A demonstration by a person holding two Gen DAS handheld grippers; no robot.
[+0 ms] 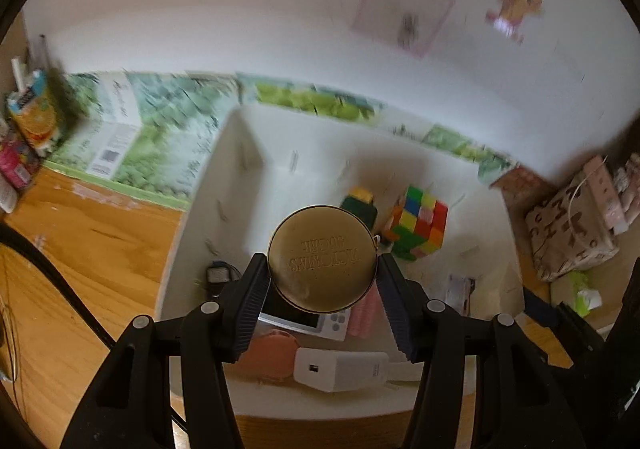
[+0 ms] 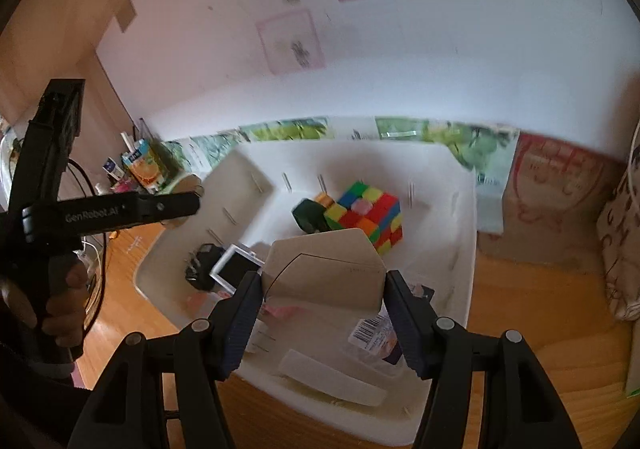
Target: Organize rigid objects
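1. Left wrist view: the left gripper (image 1: 322, 281) has its jaws about half open and clamped on a round gold tin (image 1: 322, 257), one pad on each side of the rim. The embossed lid faces the camera, lettering upside down. The tin hangs above the white bin (image 1: 240, 153), over its near half.
2. Same view, inside the bin: a cube (image 1: 416, 223) sits toward the back right with a dark green block (image 1: 359, 205) just beside it on the left. Below the tin there's a white charger (image 1: 340, 367), a pink round thing (image 1: 269, 355) and a small screen gadget (image 1: 304, 319), all crowded along the near wall. The middle-left floor of the bin is bare. The bin's left wall stands close to the left finger.
3. Right wrist view: the right gripper (image 2: 324, 289) is roughly half open too, pinching a beige box (image 2: 324, 269) by its two sides, held above the near part of the bin (image 2: 460, 177). The cube (image 2: 368, 215) sits just beyond the box.
4. Same view: the left gripper (image 2: 188, 201) pokes in from the left, over the bin's left rim, well apart from the box. Wooden table (image 2: 520, 309) shows to the right of the bin, with a patterned bag (image 2: 624, 249) at the far right edge.
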